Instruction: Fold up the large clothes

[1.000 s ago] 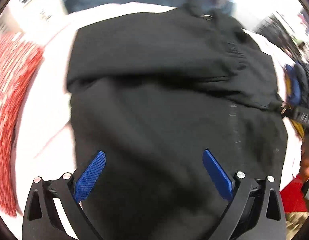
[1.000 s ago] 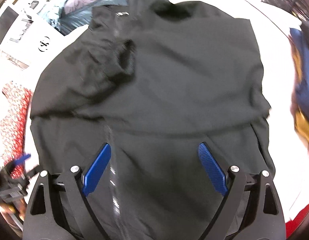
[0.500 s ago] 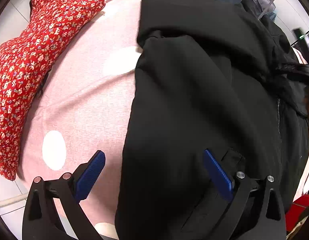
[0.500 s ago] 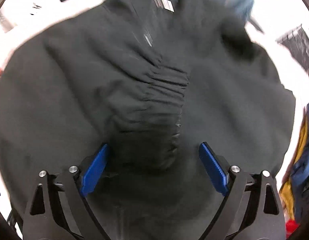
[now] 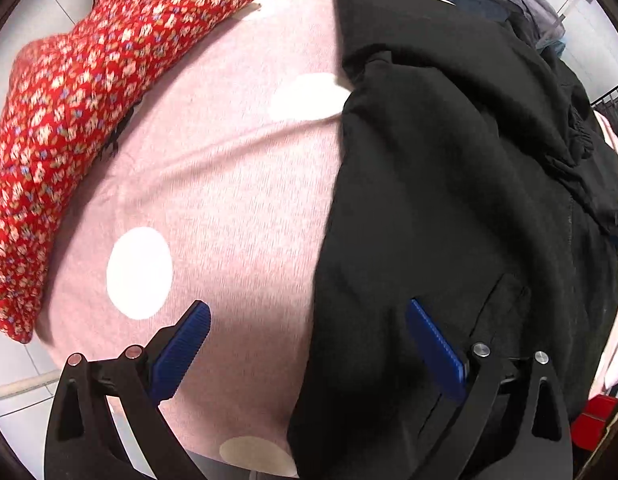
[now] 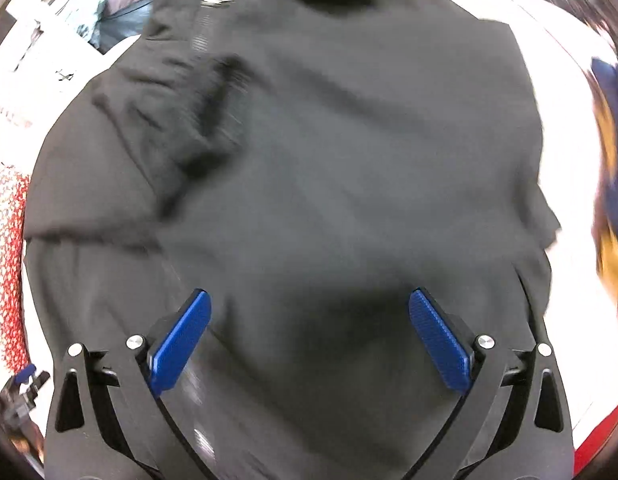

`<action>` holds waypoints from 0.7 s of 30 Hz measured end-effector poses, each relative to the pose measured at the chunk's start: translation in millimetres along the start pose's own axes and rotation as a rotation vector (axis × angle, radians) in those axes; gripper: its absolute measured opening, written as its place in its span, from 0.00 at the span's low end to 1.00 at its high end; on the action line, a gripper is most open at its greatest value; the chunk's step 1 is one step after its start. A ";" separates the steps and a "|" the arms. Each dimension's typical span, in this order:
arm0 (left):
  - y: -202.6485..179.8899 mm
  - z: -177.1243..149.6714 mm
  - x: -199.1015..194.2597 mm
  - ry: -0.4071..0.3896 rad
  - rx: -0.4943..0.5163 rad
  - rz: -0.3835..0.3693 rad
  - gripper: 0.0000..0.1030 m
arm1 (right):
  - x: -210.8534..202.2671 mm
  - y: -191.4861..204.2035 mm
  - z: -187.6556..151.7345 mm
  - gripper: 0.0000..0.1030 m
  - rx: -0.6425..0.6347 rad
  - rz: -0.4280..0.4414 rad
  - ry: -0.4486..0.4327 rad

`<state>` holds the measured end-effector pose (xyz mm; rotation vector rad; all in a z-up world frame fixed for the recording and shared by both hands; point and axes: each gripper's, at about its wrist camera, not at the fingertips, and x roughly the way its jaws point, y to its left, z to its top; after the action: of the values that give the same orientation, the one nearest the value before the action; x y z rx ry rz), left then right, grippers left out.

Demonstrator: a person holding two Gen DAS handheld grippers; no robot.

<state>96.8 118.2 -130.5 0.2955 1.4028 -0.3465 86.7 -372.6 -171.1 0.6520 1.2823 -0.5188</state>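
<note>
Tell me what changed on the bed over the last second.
The left gripper slid off the black garment to its edge, half over the pink dotted cover. The right gripper has just been opening, nothing between its fingers. Both stay open above the garment, which lies as before.

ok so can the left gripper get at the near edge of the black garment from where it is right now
Probably yes. The left gripper is open and pointing down, with the edge of the black garment running between its fingers on the pink dotted cover. Nothing lies over that edge; the red floral cloth sits well off to the side.
</note>
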 end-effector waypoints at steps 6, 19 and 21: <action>10.4 -18.8 4.7 0.014 0.029 -0.017 0.93 | -16.2 -79.1 -68.9 0.95 0.186 -0.084 0.036; -57.8 -62.8 7.7 -0.023 0.333 -0.055 0.93 | -8.0 -55.9 -158.9 0.95 0.142 -0.116 0.109; -56.1 -70.5 4.2 -0.039 0.337 -0.050 0.93 | -9.5 -61.3 -163.2 0.95 0.139 -0.097 0.113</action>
<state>10.8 95.0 -144.8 0.5268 1.3125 -0.6284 -71.3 -302.4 -196.0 0.7461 1.3980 -0.6622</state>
